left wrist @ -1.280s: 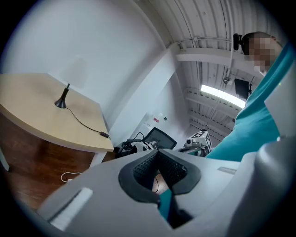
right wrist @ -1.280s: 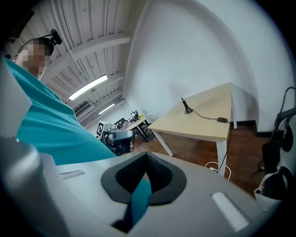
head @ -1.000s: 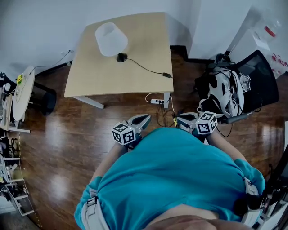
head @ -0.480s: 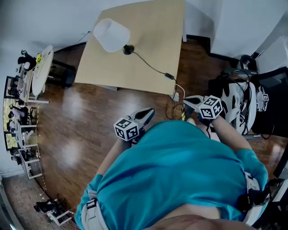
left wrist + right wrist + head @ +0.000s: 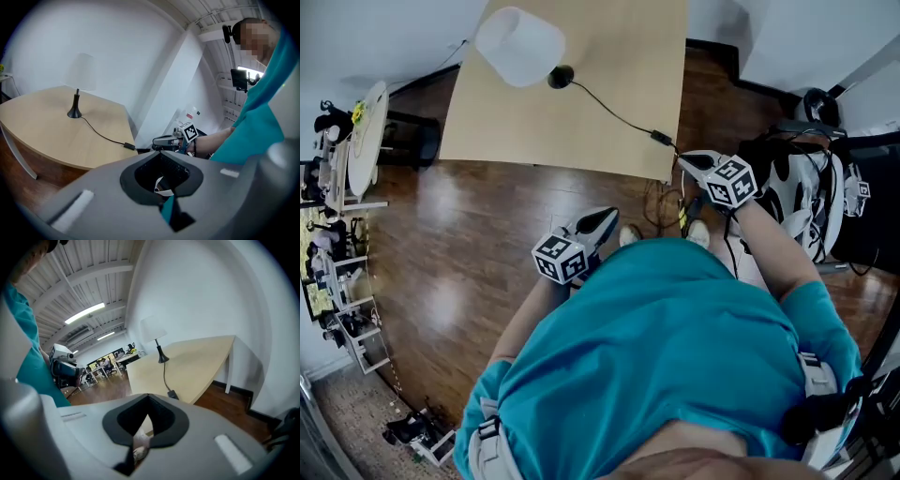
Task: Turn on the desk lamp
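**Inspector:** Position of the desk lamp (image 5: 520, 45)?

**Assessor:** It stands upright on the pale wooden bench (image 5: 609, 37), toward the far side, with a white shade over a dark round base. A black cord (image 5: 614, 114) runs from the base across the top to an inline switch (image 5: 660, 138), which lies near the bench's near corner.

**Inspector:** Left tongs (image 5: 605, 220)?

**Assessor:** Clenched, tips together, nothing between them. They are held over the wooden floor (image 5: 441, 272), in front of the person's teal shirt (image 5: 666, 356) and well apart from the bench.

**Inspector:** Right tongs (image 5: 684, 159)?

**Assessor:** Also clenched and empty. They are held forward at the bench's near corner, and the tip is near the inline switch but not touching it (the right gripper view shows the switch beyond the tips, with a clear gap).

**Inspector:** Is either gripper in contact with the lamp?

**Assessor:** No. Both are well apart from the shade and the base.

**Inspector:** Surroundings?

**Assessor:** A dark chair (image 5: 862, 225) loaded with black-and-white gear stands to the person's right, and more cables lie on the floor under the bench's near edge
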The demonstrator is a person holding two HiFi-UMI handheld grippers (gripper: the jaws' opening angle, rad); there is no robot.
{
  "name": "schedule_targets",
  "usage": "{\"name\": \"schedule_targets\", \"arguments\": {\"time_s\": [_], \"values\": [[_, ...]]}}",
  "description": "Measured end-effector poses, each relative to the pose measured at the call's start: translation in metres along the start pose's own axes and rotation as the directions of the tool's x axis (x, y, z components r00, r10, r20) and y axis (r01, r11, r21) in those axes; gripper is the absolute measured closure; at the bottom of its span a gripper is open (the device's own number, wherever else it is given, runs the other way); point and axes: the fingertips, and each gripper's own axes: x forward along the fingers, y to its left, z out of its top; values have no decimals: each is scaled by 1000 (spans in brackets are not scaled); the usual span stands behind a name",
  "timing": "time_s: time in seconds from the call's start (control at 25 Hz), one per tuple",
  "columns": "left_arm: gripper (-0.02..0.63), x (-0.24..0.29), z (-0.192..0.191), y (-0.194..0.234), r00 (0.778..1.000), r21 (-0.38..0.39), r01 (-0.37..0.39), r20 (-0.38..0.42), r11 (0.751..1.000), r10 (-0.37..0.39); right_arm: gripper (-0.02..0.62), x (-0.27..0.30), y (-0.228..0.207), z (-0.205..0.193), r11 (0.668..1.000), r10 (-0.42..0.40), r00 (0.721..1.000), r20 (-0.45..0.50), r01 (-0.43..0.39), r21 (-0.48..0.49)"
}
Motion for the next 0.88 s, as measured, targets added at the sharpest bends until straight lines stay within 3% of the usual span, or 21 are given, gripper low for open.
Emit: {"name": "schedule_targets", "arguments": {"time_s": [0.28, 0.56, 0.88], "values": [[606, -17, 41, 44, 997, -22, 65, -38, 998, -66, 594, 61, -20, 22, 994, -111, 990, -86, 110, -13], [606, -30, 22, 65, 999, -33, 33, -21, 999, -33, 594, 91, -72, 11, 979, -201, 976, -84, 202, -4], [606, -53, 10, 70, 1000, -65, -20, -7, 998, 20, 594, 107, -82, -4, 977, -214, 965, -152, 213, -26]]}}
